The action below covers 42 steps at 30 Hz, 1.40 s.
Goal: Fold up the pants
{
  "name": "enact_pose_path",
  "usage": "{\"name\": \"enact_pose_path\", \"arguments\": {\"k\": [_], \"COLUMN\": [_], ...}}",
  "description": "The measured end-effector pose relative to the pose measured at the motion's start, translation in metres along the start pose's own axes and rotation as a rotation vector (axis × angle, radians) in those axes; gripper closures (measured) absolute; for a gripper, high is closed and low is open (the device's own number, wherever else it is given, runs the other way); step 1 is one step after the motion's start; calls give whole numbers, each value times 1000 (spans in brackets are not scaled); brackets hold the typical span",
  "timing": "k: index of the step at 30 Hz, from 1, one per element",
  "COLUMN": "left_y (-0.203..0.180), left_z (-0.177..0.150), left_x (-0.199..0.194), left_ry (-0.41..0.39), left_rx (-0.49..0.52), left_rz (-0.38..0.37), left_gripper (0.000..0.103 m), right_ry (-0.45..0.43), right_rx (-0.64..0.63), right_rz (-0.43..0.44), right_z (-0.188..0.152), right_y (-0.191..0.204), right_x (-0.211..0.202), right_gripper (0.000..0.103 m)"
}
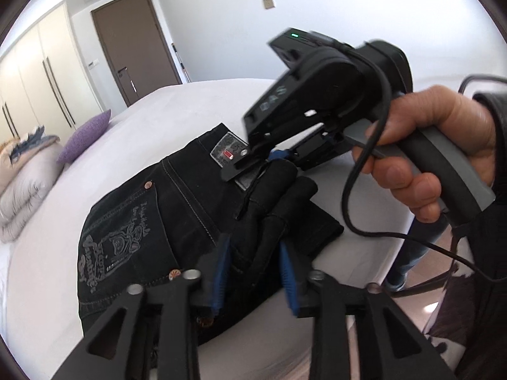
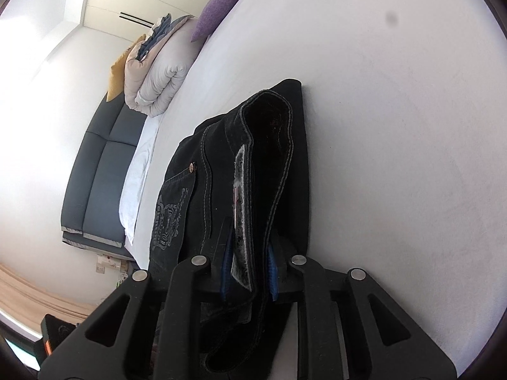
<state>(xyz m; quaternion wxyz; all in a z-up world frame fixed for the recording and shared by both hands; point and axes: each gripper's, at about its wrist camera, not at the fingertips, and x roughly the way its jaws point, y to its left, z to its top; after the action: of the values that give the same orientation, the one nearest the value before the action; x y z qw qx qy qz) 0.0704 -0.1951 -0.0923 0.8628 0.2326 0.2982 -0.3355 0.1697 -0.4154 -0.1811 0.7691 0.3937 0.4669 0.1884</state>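
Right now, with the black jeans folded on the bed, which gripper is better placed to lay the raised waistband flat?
Right. The right gripper is clamped on the waistband of the black jeans. The left gripper stands open, its pads off the cloth, so it would have to regrip first.

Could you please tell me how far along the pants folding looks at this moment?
Mostly done: the black pants lie in a compact folded stack on the white bed. In hand: the right gripper grips the waistband end, while the left gripper stands open around a fold. Left: releasing and smoothing the raised end.
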Motion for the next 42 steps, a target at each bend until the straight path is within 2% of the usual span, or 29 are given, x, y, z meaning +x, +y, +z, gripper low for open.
{"name": "enact_pose_path", "arguments": {"k": [2,3,6,8,11,13,15,16,17,18,19,20,21,24,30,42], "left_y": [10,15,36,61,115,152,176,187,200,208,213,215,213,203,179,161], "left_z": [0,-1,-2,-2,-1,2,4,4,0,-2,-3,-3,-4,-7,-14,-23], "left_x": [-16,-25,-47,-52,-46,-36,-20,-8,6,18,30,42,51,59,53,39], "left_ry": [-33,-48,-71,-69,-80,-78,-41,-14,25,56,88,126,159,188,208,200], "left_rx": [-49,-67,-132,-205,-394,-511,-575,-606,-645,-670,-677,-659,-640,-607,-538,-541], "left_rz": [-34,-41,-75,-89,-130,-145,-143,-144,-146,-146,-135,-118,-106,-83,-22,8], "left_gripper": [36,32,28,28,28,33,49,52,59,71,76,81,85,87,87,87], "right_ry": [1,-8,-43,-73,-67,-28,10,26,40,63,79,83,69,53,35,-27], "right_rx": [20,23,32,32,-26,-78,-96,-96,-87,-61,-37,-22,-14,21,-49,-107], "right_rz": [16,14,8,52,138,151,152,140,123,100,81,72,74,111,74,54], "right_z": [-1,-2,-2,1,8,11,12,13,12,10,7,4,2,-5,-20,-44], "right_y": [-3,-5,-9,-4,22,41,50,50,47,39,30,22,13,-2,5,11], "right_x": [-11,-18,-43,-56,-54,-39,-21,-11,-3,7,14,18,18,14,12,-4], "right_gripper": [78,77,76,76,76,76,76,76,76,76,81,95,103,103,103,103]}}
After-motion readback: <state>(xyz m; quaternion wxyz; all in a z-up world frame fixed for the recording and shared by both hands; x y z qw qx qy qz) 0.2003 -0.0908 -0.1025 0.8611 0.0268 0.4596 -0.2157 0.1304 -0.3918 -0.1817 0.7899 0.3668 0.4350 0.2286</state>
